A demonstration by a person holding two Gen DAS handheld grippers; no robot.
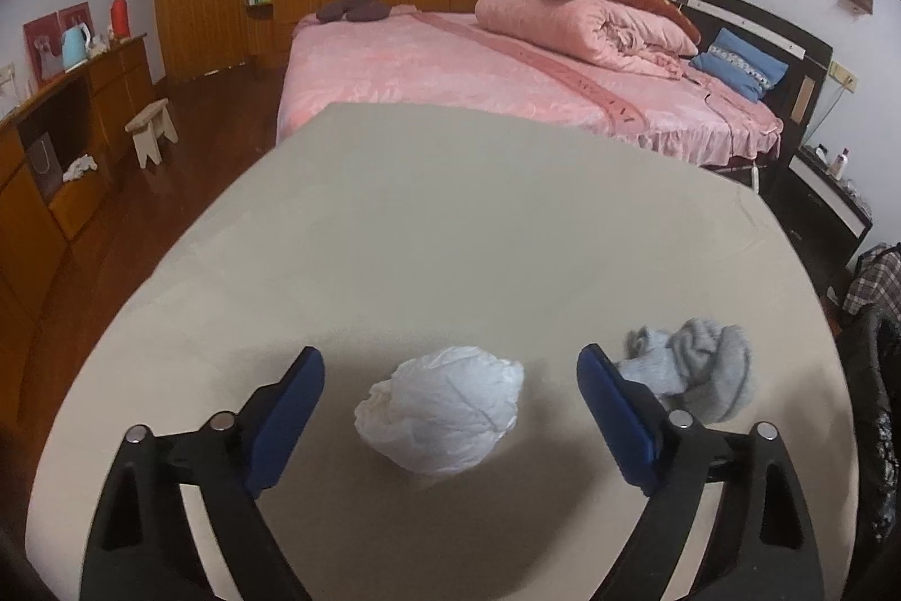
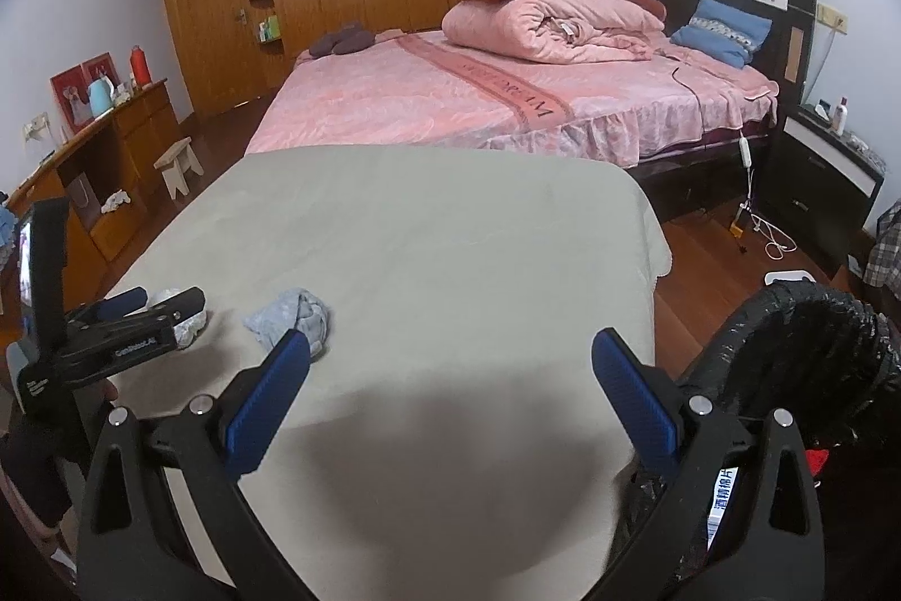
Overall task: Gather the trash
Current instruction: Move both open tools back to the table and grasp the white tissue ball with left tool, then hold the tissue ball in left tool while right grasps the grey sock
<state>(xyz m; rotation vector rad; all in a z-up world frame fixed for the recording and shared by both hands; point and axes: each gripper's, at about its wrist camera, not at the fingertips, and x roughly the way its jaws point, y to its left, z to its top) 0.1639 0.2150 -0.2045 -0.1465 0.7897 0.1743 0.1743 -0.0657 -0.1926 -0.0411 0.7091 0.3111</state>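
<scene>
A crumpled white paper ball (image 1: 445,409) lies on the beige cloth-covered table (image 1: 450,206). My left gripper (image 1: 450,359) is open around it, blue pads on either side, neither touching it. A wadded grey-blue cloth (image 1: 692,370) lies just right of the right finger. In the right wrist view the same cloth (image 2: 293,319) sits at the left, with the left gripper (image 2: 163,299) and the paper ball (image 2: 191,328) beyond it. My right gripper (image 2: 450,342) is open over the table (image 2: 422,218) near its front, nothing between its fingers. A bin lined with a black bag (image 2: 811,347) stands right of the table.
A pink bed (image 2: 450,94) with a rolled quilt lies behind the table. A wooden sideboard (image 2: 129,139) and a small stool (image 2: 180,164) stand on the left. A dark nightstand (image 2: 828,173) and loose cables (image 2: 771,229) are on the right.
</scene>
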